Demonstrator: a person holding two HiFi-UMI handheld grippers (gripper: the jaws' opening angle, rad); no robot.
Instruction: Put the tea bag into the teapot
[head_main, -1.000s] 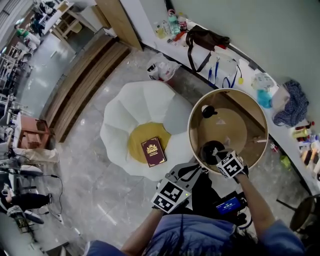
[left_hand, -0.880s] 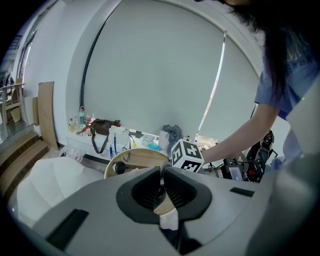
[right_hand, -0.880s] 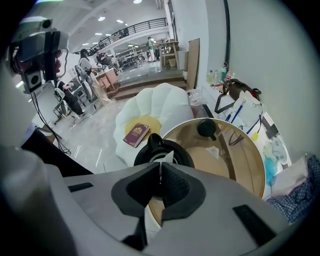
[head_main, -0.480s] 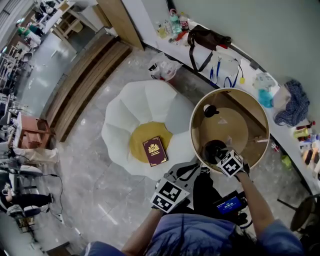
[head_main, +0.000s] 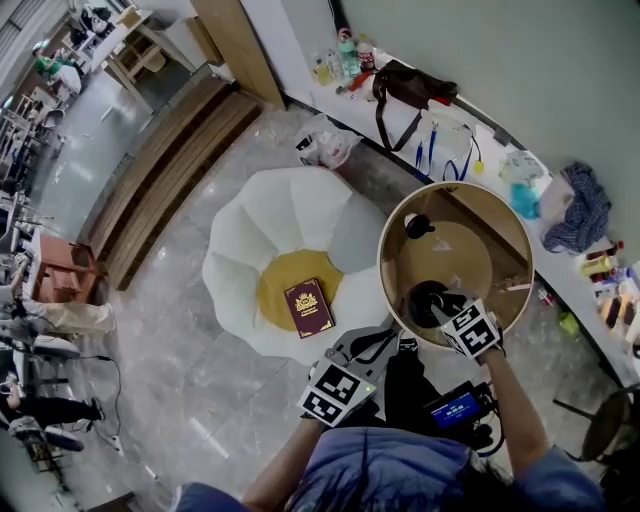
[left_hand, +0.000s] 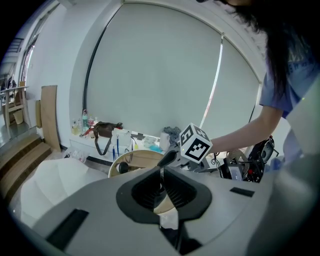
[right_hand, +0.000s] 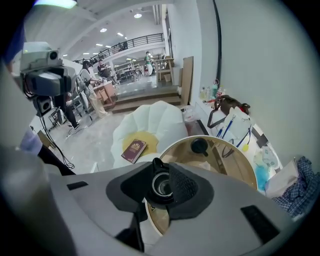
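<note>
Your right gripper (right_hand: 164, 172) hovers directly over the black teapot (head_main: 425, 298). Its fingers have just sprung apart, released, and only the pot's open mouth shows between them. The teapot stands near the front edge of the round wooden table (head_main: 462, 250); its lid (head_main: 417, 225) lies apart. The tea bag cannot be made out. Your left gripper (left_hand: 161, 174) hangs just off the table's edge, fingers clenched together, empty.

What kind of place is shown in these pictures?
Probably a lounge corner in a large open workspace hall: a white petal-shaped chair beside a round wooden table with a black teapot, and desks with people under a balcony.
</note>
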